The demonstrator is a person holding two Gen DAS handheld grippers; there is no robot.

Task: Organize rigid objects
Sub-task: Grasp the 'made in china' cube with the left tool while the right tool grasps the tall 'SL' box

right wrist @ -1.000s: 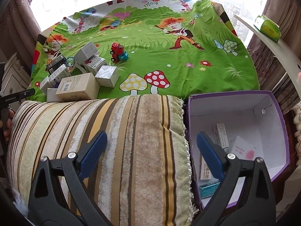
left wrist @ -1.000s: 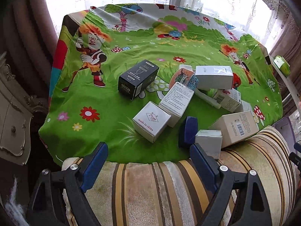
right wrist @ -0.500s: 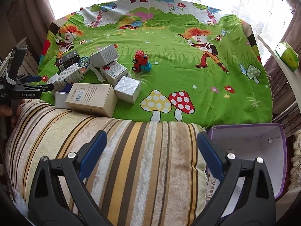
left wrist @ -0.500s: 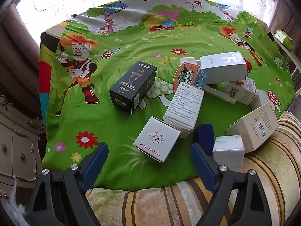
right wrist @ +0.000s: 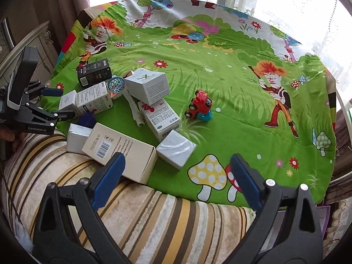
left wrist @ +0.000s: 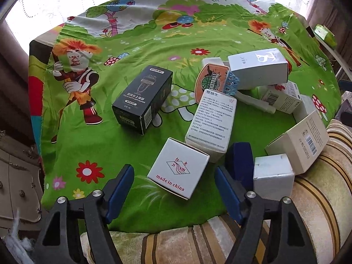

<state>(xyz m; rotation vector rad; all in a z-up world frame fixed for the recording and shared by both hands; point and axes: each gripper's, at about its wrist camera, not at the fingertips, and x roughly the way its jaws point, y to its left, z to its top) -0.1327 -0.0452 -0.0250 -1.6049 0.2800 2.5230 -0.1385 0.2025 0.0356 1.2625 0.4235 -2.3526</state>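
In the left wrist view, the left gripper (left wrist: 173, 189) is seen low in the frame with its fingers apart and just narrowed, nothing pressed between them. The white "made in china" box (left wrist: 178, 167) lies just ahead, at lower centre on the green cartoon cloth (left wrist: 123, 48). A reach for this box is judged to be in hand; the fingers must be lowered around it and then closed.

In the right wrist view, the right gripper (right wrist: 177, 180) is held open and empty above the striped cushion (right wrist: 154, 217), the box pile (right wrist: 132, 114) at left of centre.

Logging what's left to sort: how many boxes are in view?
8. Black box, logo box and text box at left; grey-white box and red-printed box mid-pile; cream barcode box flanked by two silver boxes at the near edge. More may hide beneath.
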